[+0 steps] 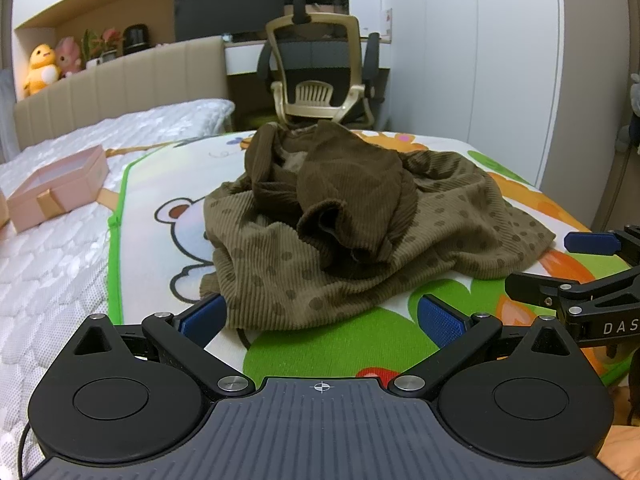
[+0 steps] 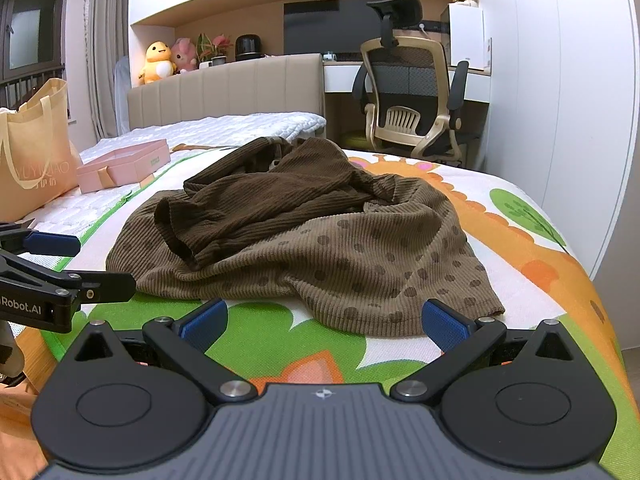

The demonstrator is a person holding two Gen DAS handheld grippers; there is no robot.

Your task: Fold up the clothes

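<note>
So the brown ribbed garment [image 1: 360, 216] is lying in a crumpled heap on the cartoon mat [image 1: 168, 168], with the pink box [image 1: 56, 188] off to the heap's left. Left gripper [image 1: 320, 316] sits right at its near hem, fingers spread wide, grabbing nothing. Right gripper [image 2: 324, 320] does the same, also spread and empty-handed.

garment [image 2: 304, 236] on mat [image 2: 280, 340], box [image 2: 124, 168] apparently left

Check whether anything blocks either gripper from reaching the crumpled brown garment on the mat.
Nothing visible does. The crumpled brown ribbed garment lies directly ahead of the open left gripper and right gripper, only bare cartoon-print mat between. The pink box sits off to the left.
</note>
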